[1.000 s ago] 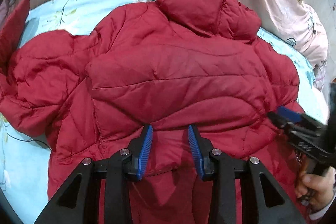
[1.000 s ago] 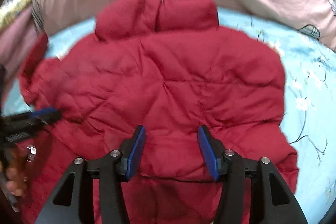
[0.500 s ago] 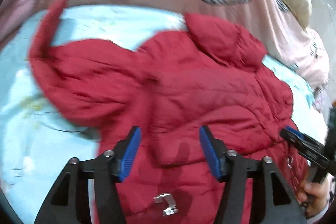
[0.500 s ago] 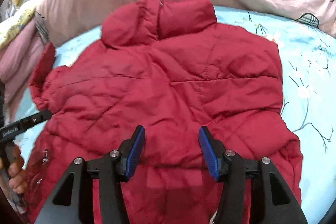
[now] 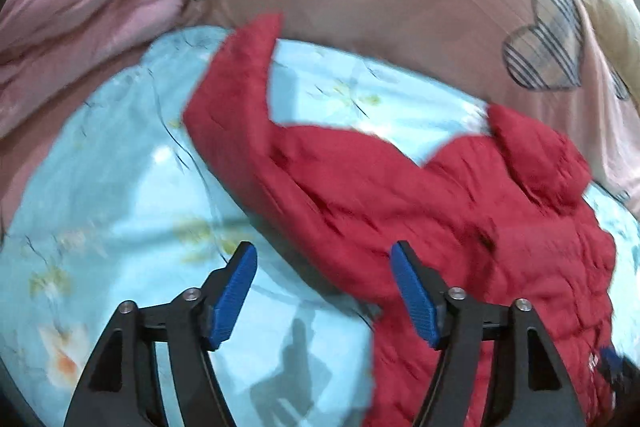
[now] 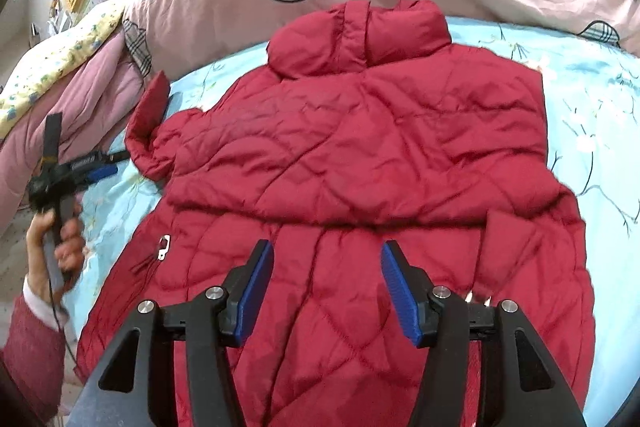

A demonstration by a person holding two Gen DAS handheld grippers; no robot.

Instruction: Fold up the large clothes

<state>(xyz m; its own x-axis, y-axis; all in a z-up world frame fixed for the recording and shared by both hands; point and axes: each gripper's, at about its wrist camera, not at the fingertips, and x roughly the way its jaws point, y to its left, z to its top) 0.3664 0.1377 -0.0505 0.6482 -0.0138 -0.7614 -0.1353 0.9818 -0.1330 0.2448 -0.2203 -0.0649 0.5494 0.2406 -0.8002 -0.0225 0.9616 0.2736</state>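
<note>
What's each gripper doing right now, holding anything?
Left gripper: jaws opening, nothing between them, beside the jacket.
Right gripper: jaws opening, empty, over the jacket.

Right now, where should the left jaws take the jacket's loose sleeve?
Judging by its pose, near the cuff of the sleeve, coming from the jacket's left edge. That end sticks out past the body onto the blue sheet, free and unfolded. The left gripper, jaws opening and empty, sits beside it.

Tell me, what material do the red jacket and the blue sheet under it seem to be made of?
Red jacket: likely padded nylon or polyester, slight sheen, puffy stitched quilting. Blue sheet: probably smooth woven cotton or a blend, matte, printed branches and flowers.
</note>
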